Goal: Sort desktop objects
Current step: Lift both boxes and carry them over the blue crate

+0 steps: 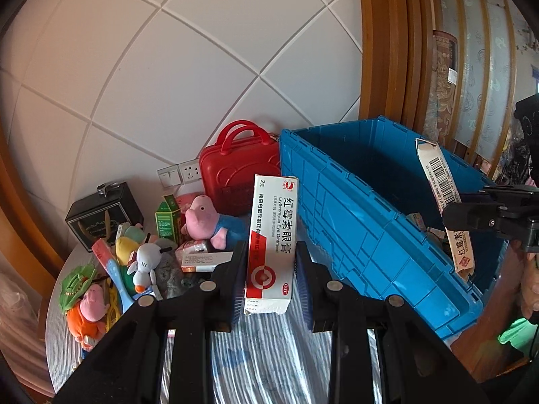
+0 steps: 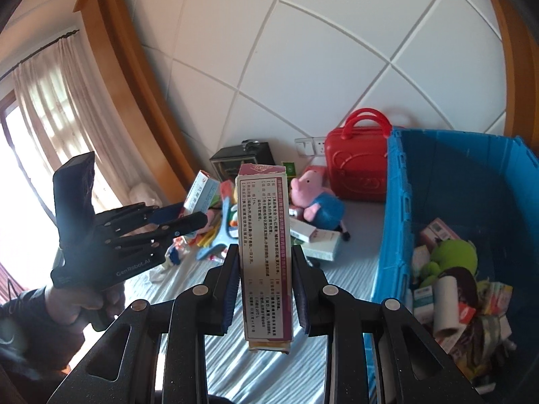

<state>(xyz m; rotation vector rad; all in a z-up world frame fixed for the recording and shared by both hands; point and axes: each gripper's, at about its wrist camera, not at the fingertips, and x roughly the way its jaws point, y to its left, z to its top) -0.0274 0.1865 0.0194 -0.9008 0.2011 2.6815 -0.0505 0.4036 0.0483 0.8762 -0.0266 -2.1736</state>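
Observation:
My left gripper [image 1: 269,269] is shut on a white and red eye ointment box [image 1: 271,242], held upright above the striped table, just left of the blue crate [image 1: 363,235]. My right gripper [image 2: 264,269] is shut on a tall purple-edged medicine box [image 2: 262,242], held upright left of the blue crate [image 2: 397,208]. In the left wrist view this box [image 1: 441,195] hangs over the crate's right side with the right gripper [image 1: 485,215]. The crate holds a green plush [image 2: 451,256] and several small boxes. The left gripper [image 2: 182,219] also shows in the right wrist view, holding its box [image 2: 198,192].
A red case [image 1: 235,171] stands by the wall behind the crate. A pink pig plush [image 1: 209,219], a black box [image 1: 101,215], a green carton [image 1: 166,219], toys and small boxes lie in a pile on the table's left [image 1: 134,269]. A wooden frame runs along the right.

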